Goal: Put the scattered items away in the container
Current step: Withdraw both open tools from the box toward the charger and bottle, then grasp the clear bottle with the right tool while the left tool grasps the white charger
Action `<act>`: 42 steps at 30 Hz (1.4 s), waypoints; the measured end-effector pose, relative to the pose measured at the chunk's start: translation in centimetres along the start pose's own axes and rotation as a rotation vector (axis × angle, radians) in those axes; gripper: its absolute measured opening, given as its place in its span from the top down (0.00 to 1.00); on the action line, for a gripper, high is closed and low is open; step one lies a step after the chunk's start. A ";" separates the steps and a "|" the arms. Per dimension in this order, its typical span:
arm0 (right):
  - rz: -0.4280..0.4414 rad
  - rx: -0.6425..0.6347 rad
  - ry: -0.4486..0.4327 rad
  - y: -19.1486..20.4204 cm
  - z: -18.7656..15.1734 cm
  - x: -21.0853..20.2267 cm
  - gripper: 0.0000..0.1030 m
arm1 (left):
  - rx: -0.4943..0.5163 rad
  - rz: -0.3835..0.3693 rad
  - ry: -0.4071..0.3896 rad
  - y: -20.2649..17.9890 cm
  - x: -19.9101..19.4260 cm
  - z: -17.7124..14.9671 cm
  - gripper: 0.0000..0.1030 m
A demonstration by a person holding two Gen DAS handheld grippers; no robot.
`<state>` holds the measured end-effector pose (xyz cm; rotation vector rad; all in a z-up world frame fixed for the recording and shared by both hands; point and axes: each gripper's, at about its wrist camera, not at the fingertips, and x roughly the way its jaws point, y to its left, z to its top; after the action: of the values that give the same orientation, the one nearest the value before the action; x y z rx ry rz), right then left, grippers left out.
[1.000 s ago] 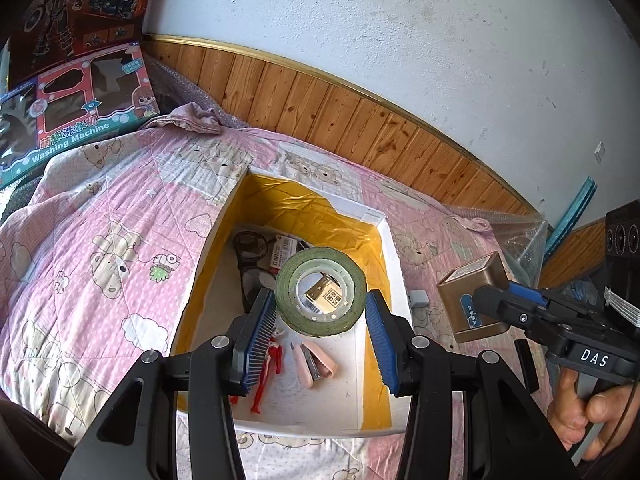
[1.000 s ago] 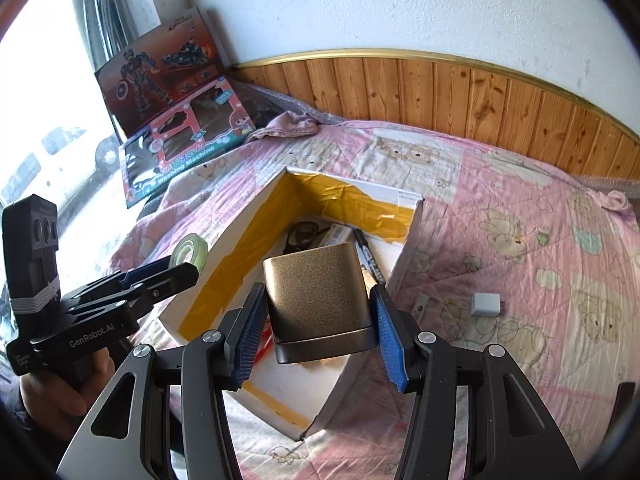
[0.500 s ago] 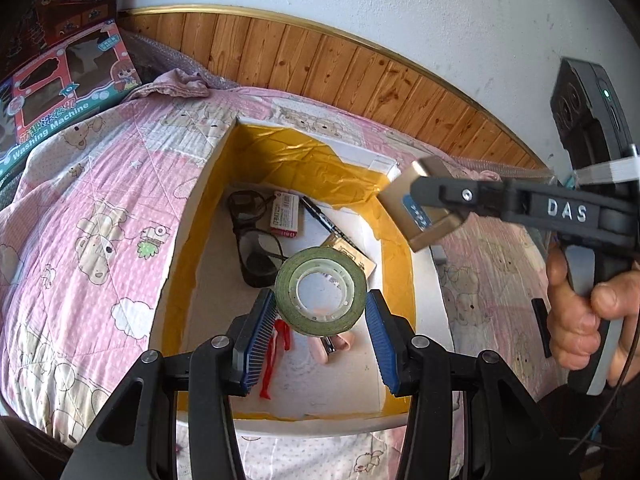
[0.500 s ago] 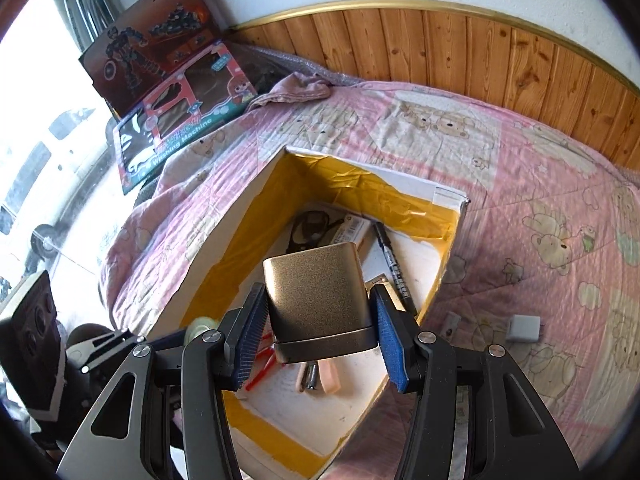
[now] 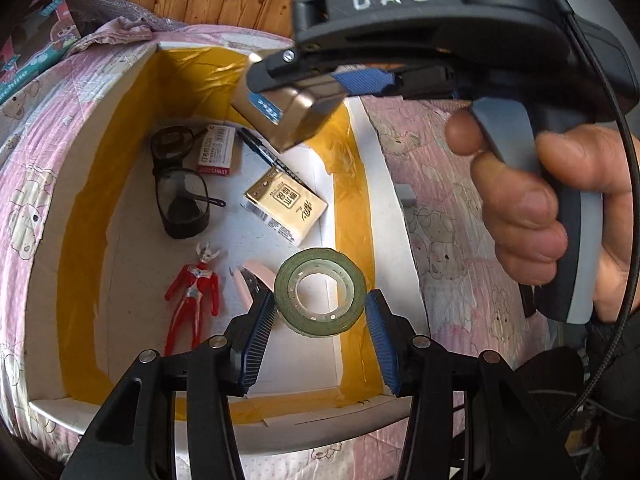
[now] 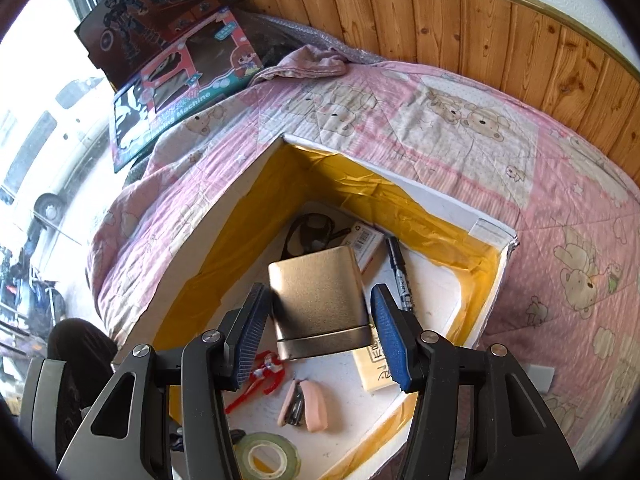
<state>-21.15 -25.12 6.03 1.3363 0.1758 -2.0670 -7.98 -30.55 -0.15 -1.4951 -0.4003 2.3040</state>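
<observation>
Both claws have moved in over the white box [image 5: 400,216] on the bed [image 6: 460,128]; the left claw [image 5: 320,312] stays clamped on the green tape roll [image 5: 320,297]. The right claw [image 6: 320,328] grips the bronze tin [image 6: 316,300] above the box's contents.

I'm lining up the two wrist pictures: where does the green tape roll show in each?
Left wrist view: the green tape roll sits low at centre, between the left gripper fingers, above the box floor.
Right wrist view: it shows at the bottom edge, left of centre.
Shared landmark: the red toy figure lying on the floor of the yellow-lined box.
</observation>
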 end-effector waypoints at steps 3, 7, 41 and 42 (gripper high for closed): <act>0.024 0.040 -0.015 -0.9 -0.2 -0.2 0.45 | -0.036 0.005 0.006 0.6 -0.2 -0.2 0.51; 0.059 0.093 -0.039 -2.0 -1.1 -2.6 0.45 | -0.076 0.007 -0.037 1.5 -2.1 -0.2 0.51; -0.070 0.335 -0.046 -13.3 -14.1 4.3 0.64 | 0.052 0.025 -0.173 -10.5 -4.4 -0.1 0.51; -0.074 0.330 -0.033 -13.6 -14.0 5.4 0.64 | 0.049 0.027 -0.170 -10.4 -4.2 0.1 0.51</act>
<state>-19.93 -10.90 -8.28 1.5056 -0.1393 -2.2492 -5.01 -23.13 7.76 -1.2944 -0.3679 2.4526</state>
